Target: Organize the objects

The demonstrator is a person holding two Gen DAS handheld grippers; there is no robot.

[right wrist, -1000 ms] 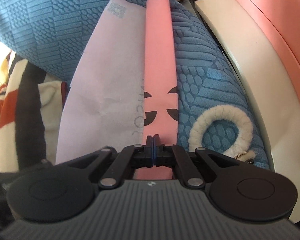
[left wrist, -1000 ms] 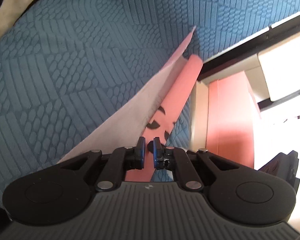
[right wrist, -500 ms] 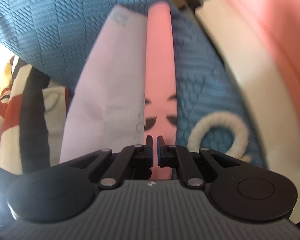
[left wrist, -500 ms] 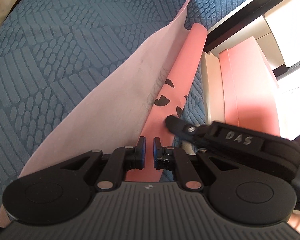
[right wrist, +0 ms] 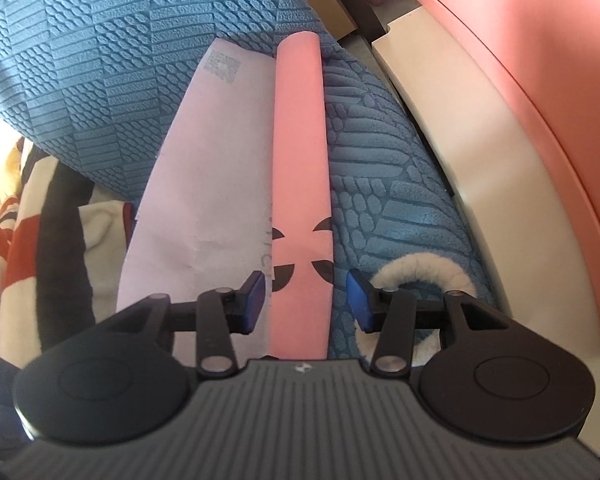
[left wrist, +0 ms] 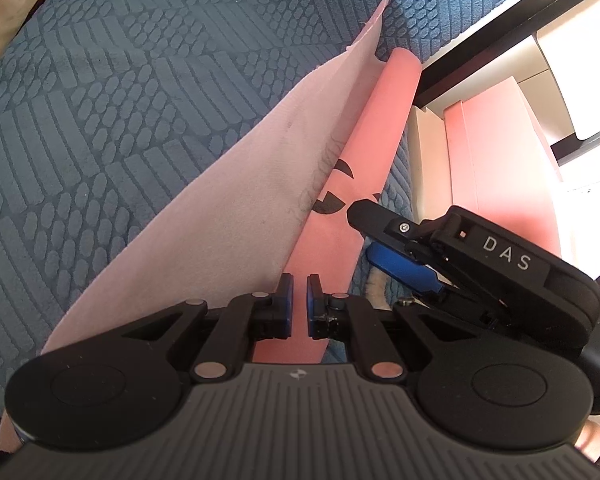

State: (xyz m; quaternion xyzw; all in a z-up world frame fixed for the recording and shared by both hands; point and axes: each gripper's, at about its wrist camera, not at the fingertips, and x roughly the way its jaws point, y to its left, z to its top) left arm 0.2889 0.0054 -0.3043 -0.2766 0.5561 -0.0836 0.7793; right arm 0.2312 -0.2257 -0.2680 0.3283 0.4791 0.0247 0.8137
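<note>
A long pink roll (right wrist: 300,152) with black crescent marks lies on a blue textured blanket (right wrist: 100,60). A pale lilac sheet (right wrist: 204,184) with a printed code lies along its left side. My right gripper (right wrist: 306,300) hangs over the roll's near end. Its jaws are opening, and the roll lies between the blue pads (right wrist: 256,296) without touching them. In the left wrist view the same roll (left wrist: 368,148) and sheet (left wrist: 228,208) run up and to the right. My left gripper (left wrist: 299,304) is shut to a narrow slit above the roll's near end. The right gripper (left wrist: 380,236) reaches in from the right.
A fluffy white ring (right wrist: 420,276) lies on the blanket just right of the right gripper. A cream ledge (right wrist: 460,152) and a pink panel (right wrist: 520,60) border the blanket on the right. A striped red, black and cream cloth (right wrist: 40,240) lies at the left.
The right gripper's jaws have gone from shut on the roll to spread apart on either side of it. The right gripper has come into the left wrist view. The left gripper has moved forward along the roll.
</note>
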